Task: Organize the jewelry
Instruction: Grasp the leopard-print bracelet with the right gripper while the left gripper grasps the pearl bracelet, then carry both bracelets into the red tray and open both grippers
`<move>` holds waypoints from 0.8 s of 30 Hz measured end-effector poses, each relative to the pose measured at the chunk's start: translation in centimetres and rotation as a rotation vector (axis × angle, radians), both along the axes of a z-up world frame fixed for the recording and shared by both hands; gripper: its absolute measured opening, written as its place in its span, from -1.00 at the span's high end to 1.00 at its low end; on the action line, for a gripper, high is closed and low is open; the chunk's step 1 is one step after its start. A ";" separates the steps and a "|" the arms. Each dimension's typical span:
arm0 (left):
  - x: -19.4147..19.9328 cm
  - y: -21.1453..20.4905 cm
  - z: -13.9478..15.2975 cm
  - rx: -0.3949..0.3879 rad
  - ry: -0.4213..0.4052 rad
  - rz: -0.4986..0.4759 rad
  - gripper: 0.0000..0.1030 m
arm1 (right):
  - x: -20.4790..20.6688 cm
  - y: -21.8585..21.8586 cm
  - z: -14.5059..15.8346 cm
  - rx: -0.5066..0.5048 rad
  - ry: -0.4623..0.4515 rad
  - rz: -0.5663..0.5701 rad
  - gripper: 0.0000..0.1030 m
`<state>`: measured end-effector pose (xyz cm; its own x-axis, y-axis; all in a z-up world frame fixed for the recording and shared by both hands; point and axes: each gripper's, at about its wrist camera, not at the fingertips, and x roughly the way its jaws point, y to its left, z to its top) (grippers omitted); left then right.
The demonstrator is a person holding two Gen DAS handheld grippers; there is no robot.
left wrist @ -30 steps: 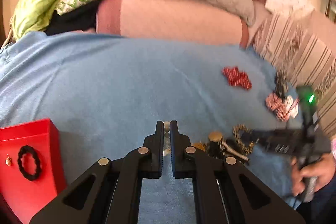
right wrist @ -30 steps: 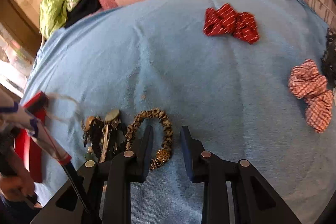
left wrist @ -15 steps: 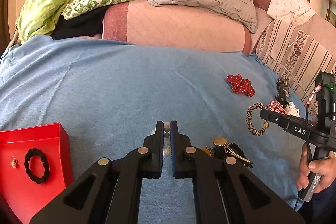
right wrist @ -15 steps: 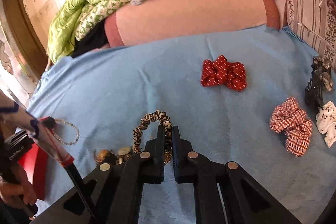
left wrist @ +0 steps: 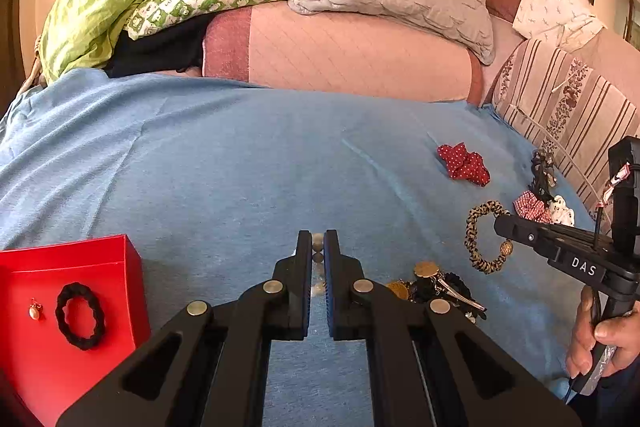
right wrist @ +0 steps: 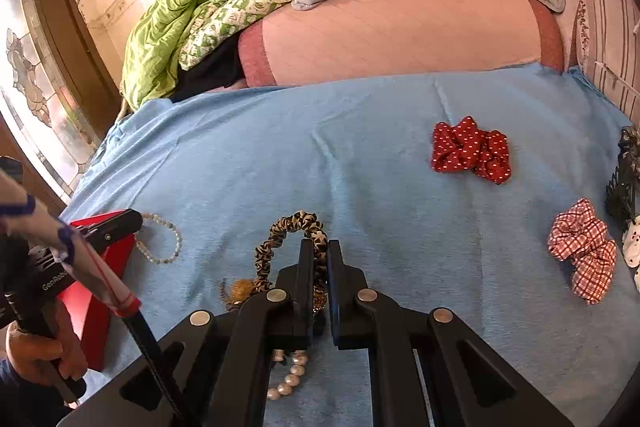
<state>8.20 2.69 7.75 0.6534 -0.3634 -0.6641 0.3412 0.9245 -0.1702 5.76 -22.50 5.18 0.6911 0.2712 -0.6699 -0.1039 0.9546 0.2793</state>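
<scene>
Right gripper [right wrist: 318, 255]: jaws were seen closed on the leopard-print scrunchie [right wrist: 280, 239]; the closing had only just been completed, with the band caught between the pads; the scrunchie was seen hanging from the tips above the blue bedspread [right wrist: 360, 147], its gold charm low on the loop.
Left gripper [left wrist: 318, 247]: jaws were seen pressed together on a beaded bracelet [right wrist: 160, 239]; in the right wrist view the loop of pale beads was seen dangling from its tips, just beside the red box [left wrist: 60, 307].
Red box: placed at the near left edge of the bedspread; a black scrunchie [left wrist: 80, 311] and a small gold earring [left wrist: 35, 310] were recorded inside, apart from each other.
Jewelry pile [left wrist: 436, 287]: left on the bedspread near the front edge, between the two grippers; gold discs, a metal clip and dark pieces were noted, tangled; single items could not be separated.
Pearl strand [right wrist: 288, 375]: seen on the bedspread beneath the right gripper, partly hidden.
Right side of bedspread: a red dotted scrunchie [right wrist: 472, 149] was noted toward the far edge; a red checked scrunchie [right wrist: 584, 251], a white one and a black claw clip [right wrist: 624, 183] were grouped at the right edge.
</scene>
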 end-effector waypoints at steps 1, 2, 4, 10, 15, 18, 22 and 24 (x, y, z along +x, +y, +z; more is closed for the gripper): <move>-0.1 0.2 0.1 -0.002 -0.003 0.001 0.90 | 0.0 0.2 0.1 0.003 -0.002 0.003 0.87; -0.1 0.3 0.2 -0.002 -0.004 0.002 0.90 | -0.1 0.3 0.2 0.003 -0.003 0.007 0.87; -0.2 0.6 0.5 -0.007 -0.008 0.004 0.89 | -0.3 0.8 0.4 0.000 -0.007 0.017 0.87; -0.7 1.7 1.4 -0.023 -0.024 0.016 0.89 | -0.7 2.4 0.8 -0.008 -0.013 0.047 0.87; -1.2 2.8 2.2 -0.033 -0.034 0.034 0.89 | -0.7 3.6 0.7 -0.007 -0.009 0.067 0.87; -1.5 3.7 2.7 -0.037 -0.042 0.044 0.89 | -0.8 4.5 0.6 -0.011 -0.005 0.085 0.87; -2.1 5.3 3.1 -0.044 -0.054 0.065 0.89 | -1.2 6.2 0.8 -0.005 -0.009 0.120 0.87; -2.4 6.3 3.4 -0.051 -0.058 0.075 0.89 | -1.5 7.0 0.8 0.004 -0.009 0.137 0.87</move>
<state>5.81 8.99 11.13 0.7169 -0.3445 -0.6061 0.2817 0.9384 -0.2001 4.30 -15.49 5.97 0.6533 0.3666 -0.6625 -0.2359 0.9300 0.2820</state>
